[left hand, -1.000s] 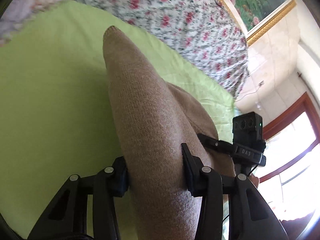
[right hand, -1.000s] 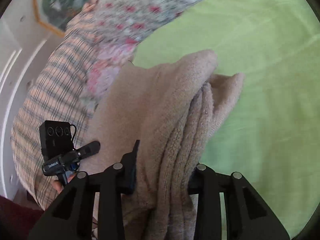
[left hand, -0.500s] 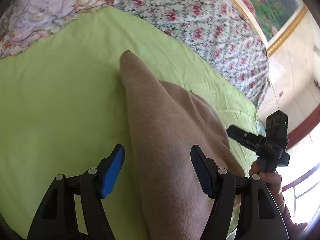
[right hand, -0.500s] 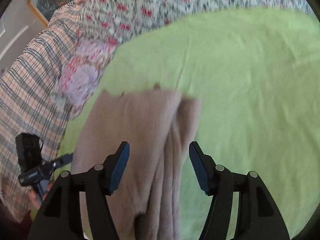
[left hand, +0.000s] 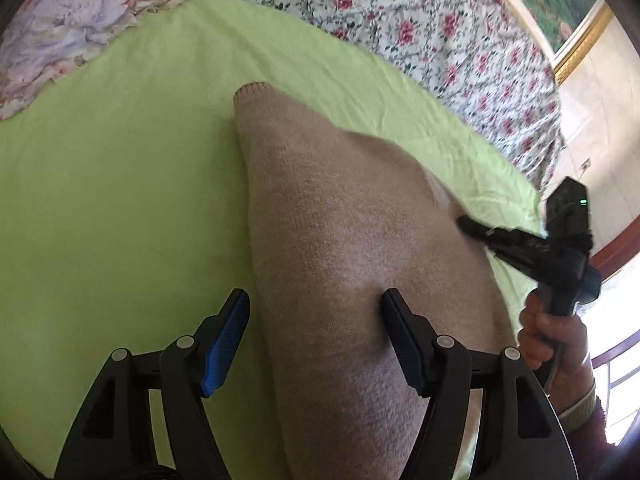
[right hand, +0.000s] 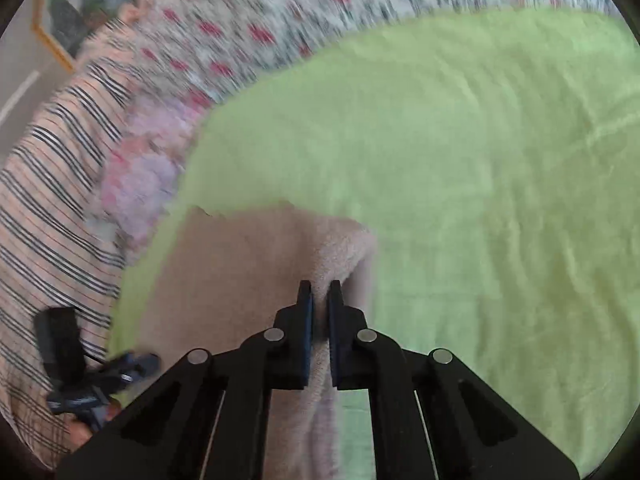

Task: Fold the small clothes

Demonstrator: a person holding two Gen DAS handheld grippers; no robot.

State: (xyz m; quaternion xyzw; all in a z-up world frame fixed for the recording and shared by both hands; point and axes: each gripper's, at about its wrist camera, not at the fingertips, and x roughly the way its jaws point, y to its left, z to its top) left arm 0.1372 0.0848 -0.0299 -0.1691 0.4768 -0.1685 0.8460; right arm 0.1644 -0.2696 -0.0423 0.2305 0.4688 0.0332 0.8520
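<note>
A tan knit garment [left hand: 340, 240] lies lengthwise on the green sheet [left hand: 120, 200], its narrow ribbed end pointing away. My left gripper [left hand: 316, 294] stands open astride its near part: the left pad hangs clear over the sheet, the right finger sits on the knit. In the right wrist view, my right gripper [right hand: 320, 286] is shut on a raised fold along the garment's [right hand: 240, 272] right edge. The left view also catches the right gripper [left hand: 466, 226] at the garment's far side, with a hand [left hand: 552, 336] holding it. The left gripper [right hand: 148, 362] appears blurred at lower left.
A floral quilt [left hand: 440, 20] borders the sheet's far side, with a pale flowered cloth [left hand: 68, 28] at the left corner. A striped blanket [right hand: 52, 200] lies beyond the sheet's left edge. A gold-framed painting [left hand: 568, 12] hangs on the wall; a bright window [left hand: 616, 364] is at right.
The left gripper let go of the garment and opened, and the knit sank flat onto the sheet. The right gripper opened, then shut on the garment's right edge.
</note>
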